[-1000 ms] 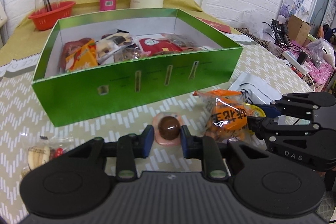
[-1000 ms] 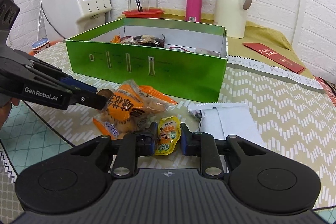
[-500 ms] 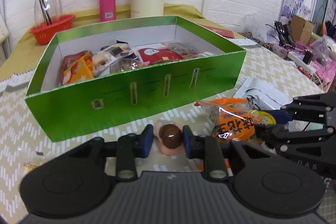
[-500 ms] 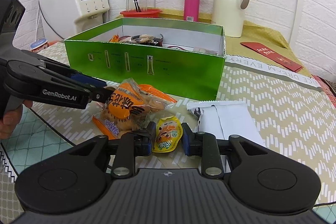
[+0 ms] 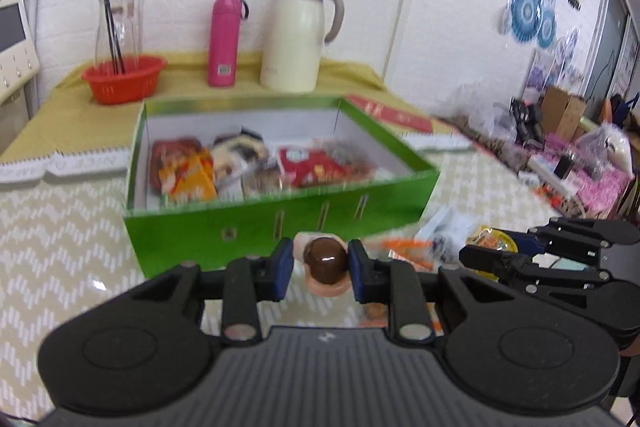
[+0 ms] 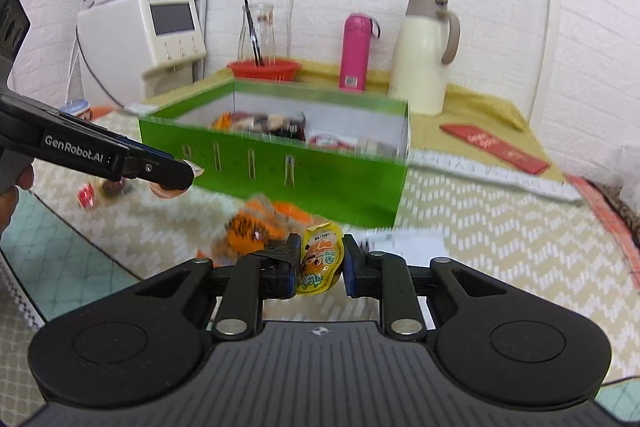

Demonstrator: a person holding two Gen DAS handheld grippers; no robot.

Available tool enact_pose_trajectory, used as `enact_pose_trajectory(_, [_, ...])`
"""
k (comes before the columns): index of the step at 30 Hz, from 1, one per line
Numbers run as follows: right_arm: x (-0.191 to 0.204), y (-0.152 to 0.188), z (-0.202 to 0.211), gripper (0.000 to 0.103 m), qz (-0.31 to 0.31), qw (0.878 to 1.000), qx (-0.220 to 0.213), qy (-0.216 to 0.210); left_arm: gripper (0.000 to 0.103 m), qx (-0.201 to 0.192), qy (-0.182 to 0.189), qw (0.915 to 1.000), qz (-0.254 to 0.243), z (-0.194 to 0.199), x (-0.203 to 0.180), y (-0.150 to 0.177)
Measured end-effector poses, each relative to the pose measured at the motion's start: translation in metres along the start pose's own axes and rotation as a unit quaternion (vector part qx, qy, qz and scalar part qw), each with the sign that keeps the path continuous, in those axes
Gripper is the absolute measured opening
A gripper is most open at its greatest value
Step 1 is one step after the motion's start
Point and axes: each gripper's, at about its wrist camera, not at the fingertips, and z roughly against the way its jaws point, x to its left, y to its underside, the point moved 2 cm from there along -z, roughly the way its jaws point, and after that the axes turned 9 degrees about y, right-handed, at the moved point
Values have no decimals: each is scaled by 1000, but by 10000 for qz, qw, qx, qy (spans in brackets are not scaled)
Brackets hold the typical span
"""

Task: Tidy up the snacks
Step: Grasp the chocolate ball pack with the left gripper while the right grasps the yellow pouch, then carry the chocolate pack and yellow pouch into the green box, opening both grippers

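Observation:
My left gripper [image 5: 325, 263] is shut on a brown pudding cup [image 5: 325, 259] with a pink rim, held above the table in front of the green box [image 5: 256, 231]. The box holds several snack packs. My right gripper [image 6: 320, 263] is shut on a yellow jelly cup [image 6: 320, 261], also lifted clear of the table. In the right wrist view the left gripper [image 6: 176, 183] shows at the left, level with the front wall of the green box [image 6: 340, 183]. An orange snack bag [image 6: 248, 231] and a white packet [image 6: 400, 247] lie on the table below.
Behind the box stand a red basket [image 5: 124, 79] with a glass carafe, a pink bottle [image 5: 224, 41] and a cream thermos [image 5: 296, 35]. A water dispenser [image 6: 148, 43] is at the far left. A small snack packet [image 6: 86, 197] lies on the table at the left, a red envelope [image 6: 496, 147] at the right.
Both grippers have risen off the table with their cups still held. The orange bag and white packet stay on the table, now lower in view.

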Motion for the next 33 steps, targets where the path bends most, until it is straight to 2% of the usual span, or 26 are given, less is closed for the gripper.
enact_pose_trajectory(5, [-6,-37,5,38,-100,9992,-390,-51,24,-331,1,9994,78,8,-1,-37])
enact_pose_trajectory(10, [-7,-60,-14,38,-194,9986,-483,-30,24,-268,-185,9994,134,-10,6,-60])
enact_pose_trajectory(17, [-13,-63,-64,38,-668,9975,-155,-142,24,-35,-159,9989,437,-45,26,-68])
enact_pose_trajectory(25, [-11,-57,-98,39,-757,9968,-3,-255,25,202,-165,9985,483,-74,37,-64])
enact_pose_trajectory(26, [-10,-57,-101,40,-742,9968,-22,-279,25,188,-166,9987,449,-75,37,-64])
enact_pose_trajectory(27, [-9,-56,-104,46,-688,9972,-29,-281,27,145,-185,9990,385,-76,37,-64])
enact_pose_trajectory(28, [-7,-56,-105,67,-602,9978,-36,-281,37,48,-255,9992,312,-75,36,-63])
enact_pose_trajectory(29, [-6,-54,-105,83,-522,9982,-49,-276,74,-63,-355,9990,246,-73,35,-63])
enact_pose_trajectory(30, [-5,-53,-105,103,-453,9986,-114,-241,89,-228,-486,9983,209,-70,34,-61])
enact_pose_trajectory(32, [-3,-49,-101,103,-338,9989,-279,-189,89,-595,-644,9961,111,-63,34,-61])
enact_pose_trajectory(33, [-4,-48,-100,103,-303,9990,-297,-169,89,-604,-606,9963,63,-63,33,-61])
